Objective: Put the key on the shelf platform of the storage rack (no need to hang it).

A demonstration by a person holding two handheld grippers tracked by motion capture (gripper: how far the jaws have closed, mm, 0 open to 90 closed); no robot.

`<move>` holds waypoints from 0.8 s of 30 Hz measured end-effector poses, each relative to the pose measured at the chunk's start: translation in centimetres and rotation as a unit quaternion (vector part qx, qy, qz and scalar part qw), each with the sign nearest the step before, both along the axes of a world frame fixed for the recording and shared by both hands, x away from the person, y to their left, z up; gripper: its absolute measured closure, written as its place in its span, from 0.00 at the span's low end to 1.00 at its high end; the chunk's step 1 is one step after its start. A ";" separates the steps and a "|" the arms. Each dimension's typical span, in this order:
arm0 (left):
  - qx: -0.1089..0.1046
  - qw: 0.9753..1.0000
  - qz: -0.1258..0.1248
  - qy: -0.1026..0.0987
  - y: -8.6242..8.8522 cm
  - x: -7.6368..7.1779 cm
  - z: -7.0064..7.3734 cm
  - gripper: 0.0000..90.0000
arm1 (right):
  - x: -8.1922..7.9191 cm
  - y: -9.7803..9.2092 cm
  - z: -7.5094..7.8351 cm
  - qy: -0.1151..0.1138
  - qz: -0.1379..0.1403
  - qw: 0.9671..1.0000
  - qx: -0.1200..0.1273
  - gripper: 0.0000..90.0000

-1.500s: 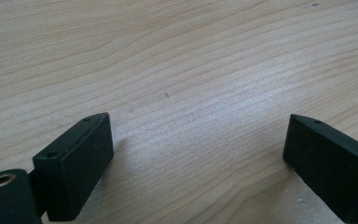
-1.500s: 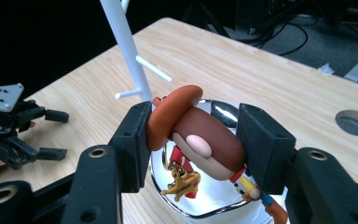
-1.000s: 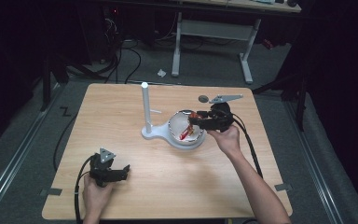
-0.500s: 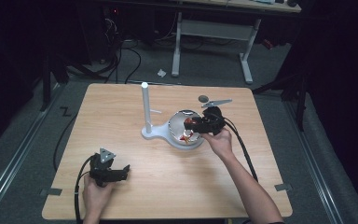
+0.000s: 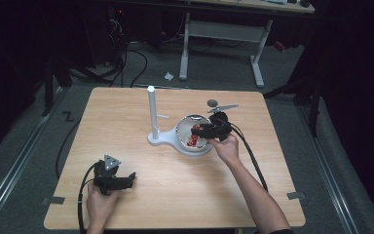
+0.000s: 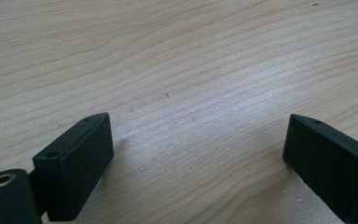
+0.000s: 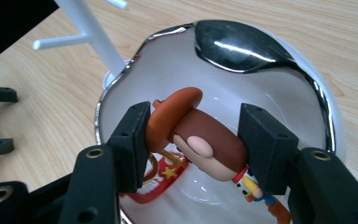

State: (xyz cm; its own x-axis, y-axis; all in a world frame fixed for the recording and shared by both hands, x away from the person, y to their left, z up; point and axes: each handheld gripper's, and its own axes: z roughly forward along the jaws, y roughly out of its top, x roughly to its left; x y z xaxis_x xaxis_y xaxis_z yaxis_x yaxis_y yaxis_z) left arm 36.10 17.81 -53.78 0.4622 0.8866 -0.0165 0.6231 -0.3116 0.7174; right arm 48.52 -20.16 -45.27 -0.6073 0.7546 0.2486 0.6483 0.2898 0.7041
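At the centre of the high view a white bowl point(image 5: 193, 138) with a mirror-bright inner wall sits on the wooden surface point(image 5: 126, 122), touching the base of a white stand point(image 5: 152, 117) whose upright post rises just left of it. In the right gripper view the bowl point(image 7: 303, 88) takes up the middle and upper right of the frame, and over its hollow hangs a cowboy toy figure point(image 7: 200, 140) with an orange-brown hat, brown hair, a yellow star on red cloth and a striped collar. The right gripper point(image 7: 193, 144) pinches the figure's head between its pads, one on the hat brim, one on the hair. No writing can be read on the toy or the bowl. At the lower left of the high view the left gripper point(image 5: 111, 178) rests on the surface, its jaws spread wide over bare wood in the left gripper view point(image 6: 196, 154).
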 end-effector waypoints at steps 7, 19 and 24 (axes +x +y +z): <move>0.000 1.000 0.000 0.000 0.0 0.0 0.0 0.10 | 0.2 0.2 -0.5 -0.004 -0.010 1.000 -0.019 0.50; 0.000 1.000 0.000 0.000 0.0 0.0 0.0 0.10 | -0.2 0.1 -0.1 -0.019 0.000 1.000 -0.026 0.43; 0.000 1.000 -0.001 -0.001 0.0 0.0 0.0 0.10 | -0.7 -0.2 0.7 -0.040 0.000 0.999 -0.019 0.44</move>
